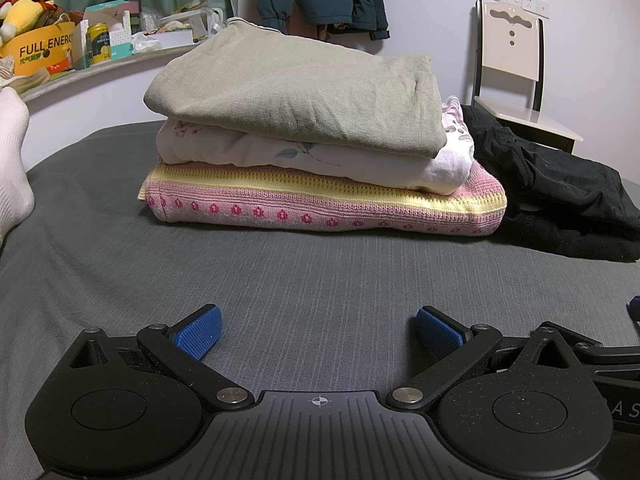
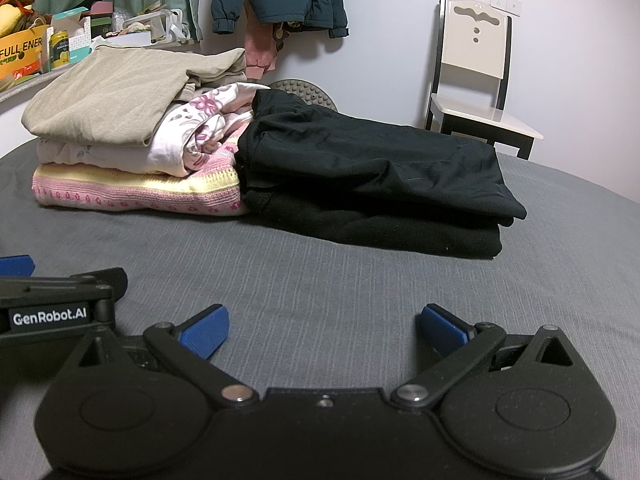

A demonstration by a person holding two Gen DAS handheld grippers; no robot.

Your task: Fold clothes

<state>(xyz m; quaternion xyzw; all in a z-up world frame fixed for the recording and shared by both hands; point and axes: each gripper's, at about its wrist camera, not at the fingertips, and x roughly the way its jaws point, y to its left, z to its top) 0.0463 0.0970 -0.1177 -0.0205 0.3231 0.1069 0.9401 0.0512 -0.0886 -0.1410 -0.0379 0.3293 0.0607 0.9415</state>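
I have both tools low over the grey bedsheet [image 1: 312, 272], and I take the pink knitted sweater [image 1: 320, 208] as my landmark. My left gripper [image 1: 318, 332] sits in front of that sweater with its blue pads spread wide and nothing between them; my right gripper [image 2: 322, 330] is likewise spread wide and empty, nearer the black clothes. On top of the pink sweater lies a white floral garment [image 1: 304, 160], folded, and on that a folded beige top [image 1: 296, 96], so the three form one stack. Just to the right of the sweater, touching its end, is a second pile of two folded black garments [image 2: 372, 184], one on the other. Behind and to the right of the sweater stands a cream chair [image 2: 476, 76] against the wall. Left of the sweater, at the frame edge, a white-socked foot [image 1: 12, 160] rests on the sheet.
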